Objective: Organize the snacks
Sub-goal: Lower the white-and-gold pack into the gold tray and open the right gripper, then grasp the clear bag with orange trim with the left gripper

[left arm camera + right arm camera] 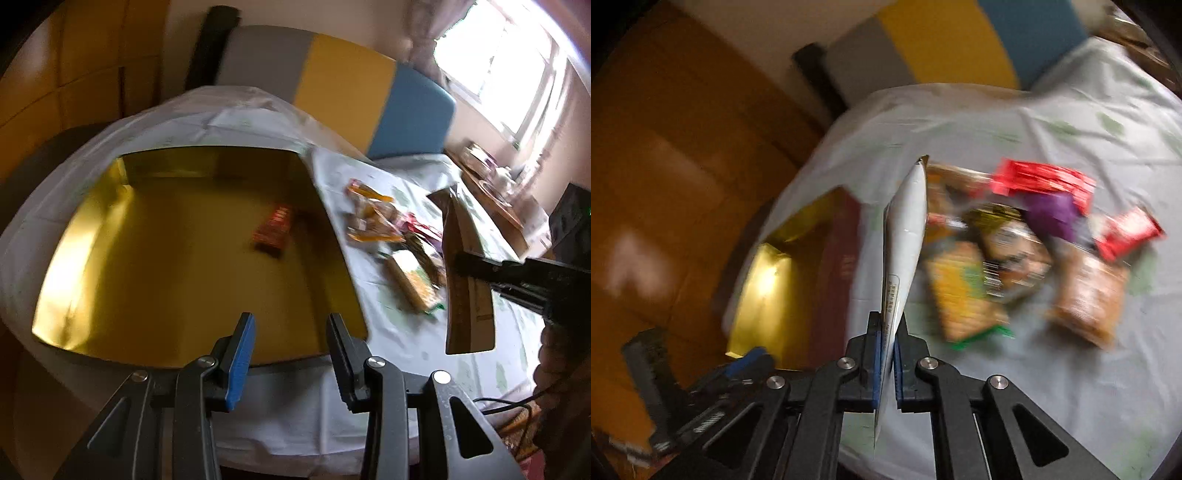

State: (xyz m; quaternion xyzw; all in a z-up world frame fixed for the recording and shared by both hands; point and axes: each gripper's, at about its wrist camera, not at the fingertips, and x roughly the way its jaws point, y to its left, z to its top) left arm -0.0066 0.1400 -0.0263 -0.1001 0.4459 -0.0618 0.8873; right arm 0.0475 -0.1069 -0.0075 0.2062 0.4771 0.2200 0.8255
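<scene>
- Right gripper (886, 354) clamped on the near edge of a flat pale snack packet (905, 236), lifted clear of the white cloth (1071, 387), standing on edge.
- Left gripper (290, 332) partly open, empty, hovering at the near rim of the gold box (92, 258).
- One red packet (273, 230) already lying inside the box; loose snack pile (1015, 251) on the cloth to its right.
- Best carried left over the box wall, kept high, lowered flat beside the red packet, then released.
- Thin edge grip; likely to slip if swung fast.

the box (166, 258) has a glossy, mirror-like gold lining. a creased white cloth (399, 339) covers the bench. the snack packets (1027, 251) look like shiny plastic film.
</scene>
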